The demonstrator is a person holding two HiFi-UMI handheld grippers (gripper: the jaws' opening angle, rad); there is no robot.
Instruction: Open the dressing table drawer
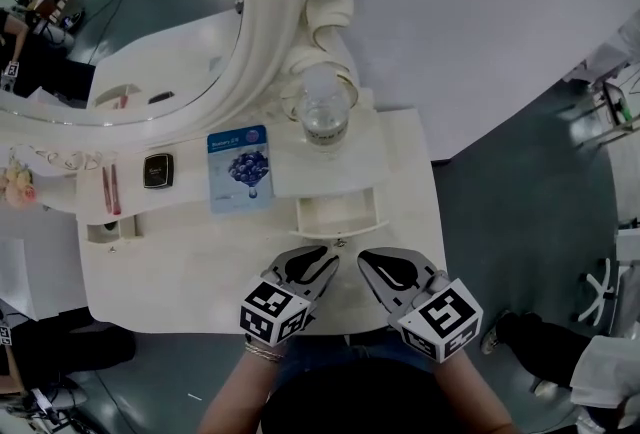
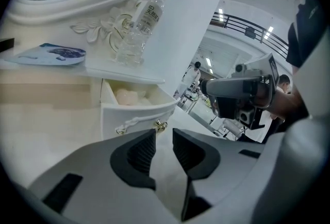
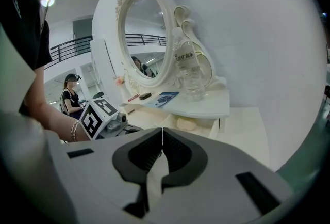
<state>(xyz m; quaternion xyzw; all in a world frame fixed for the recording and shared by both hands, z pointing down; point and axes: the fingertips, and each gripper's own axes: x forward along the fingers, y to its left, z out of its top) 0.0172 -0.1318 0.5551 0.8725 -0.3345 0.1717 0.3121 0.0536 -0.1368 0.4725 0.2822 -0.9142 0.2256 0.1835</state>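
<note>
Hovering spread and empty, left gripper (image 2: 164,139) sits just short of the gold knob (image 2: 161,125) on the drawer (image 2: 135,112), already out beneath the raised shelf (image 2: 124,71); right gripper (image 3: 162,135), pressed together, flanks it.

Grey grippers (image 1: 322,258), black-white marker cubes (image 1: 273,312), wrist bracelet (image 1: 262,352)

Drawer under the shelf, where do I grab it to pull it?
Probably best to pinch the small gold knob in the middle of the front of the drawer, coming straight from the front. The knob sticks out toward you, and the drawer slides that way.
</note>
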